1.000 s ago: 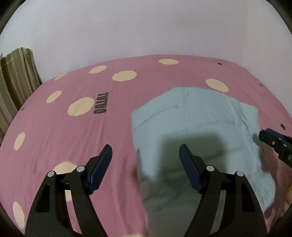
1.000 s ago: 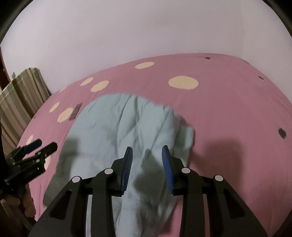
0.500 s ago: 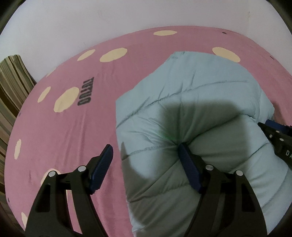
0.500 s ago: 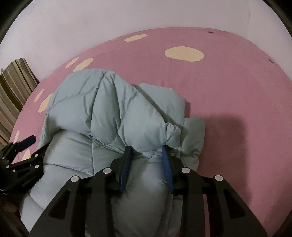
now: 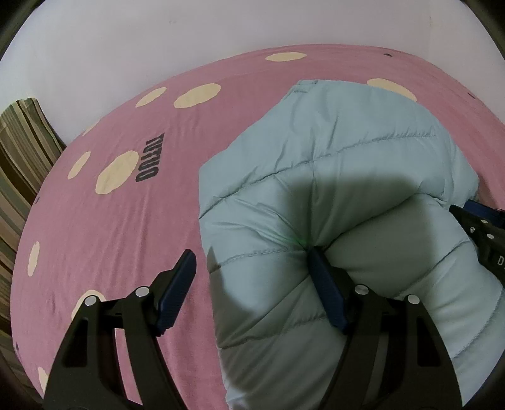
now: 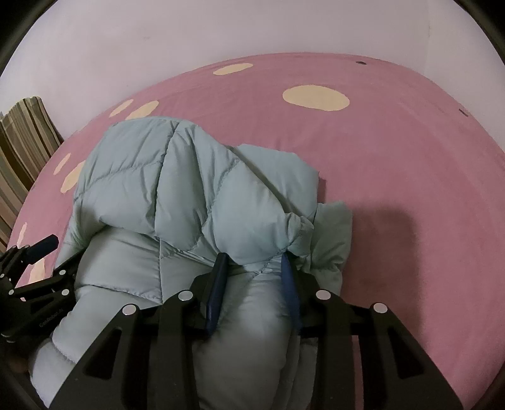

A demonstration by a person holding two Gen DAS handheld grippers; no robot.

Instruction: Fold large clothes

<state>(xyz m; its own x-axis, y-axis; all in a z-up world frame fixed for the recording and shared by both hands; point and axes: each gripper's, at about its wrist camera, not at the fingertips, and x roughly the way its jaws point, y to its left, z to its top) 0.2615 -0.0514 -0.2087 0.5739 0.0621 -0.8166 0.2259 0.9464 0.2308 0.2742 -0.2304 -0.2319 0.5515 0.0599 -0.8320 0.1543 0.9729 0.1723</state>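
A light blue quilted puffer jacket [image 5: 331,176] lies bunched and folded over on the pink bed sheet [image 5: 132,239]. My left gripper [image 5: 251,255] stands open over the jacket's left edge. Its right finger [image 5: 325,293] digs into the padding, while its left finger [image 5: 176,284] hangs above bare sheet, apart from the cloth. In the right wrist view the jacket [image 6: 176,189] humps up ahead of my right gripper [image 6: 252,257], which is shut on a puffy fold near the jacket's right edge. Each gripper shows at the other view's edge: the right gripper [image 5: 483,236] and the left gripper [image 6: 34,258].
The sheet carries cream dots [image 6: 315,97] and black lettering [image 5: 148,161]. A striped cloth [image 5: 22,151] hangs at the far left by the white wall [image 5: 221,28]. Bare sheet spreads left of the jacket and to its right [image 6: 410,189].
Both grippers have come down toward the bed. The jacket, blurred and hanging looser a second ago, now rests as a puffed, folded heap. Little has shifted in the last half second.
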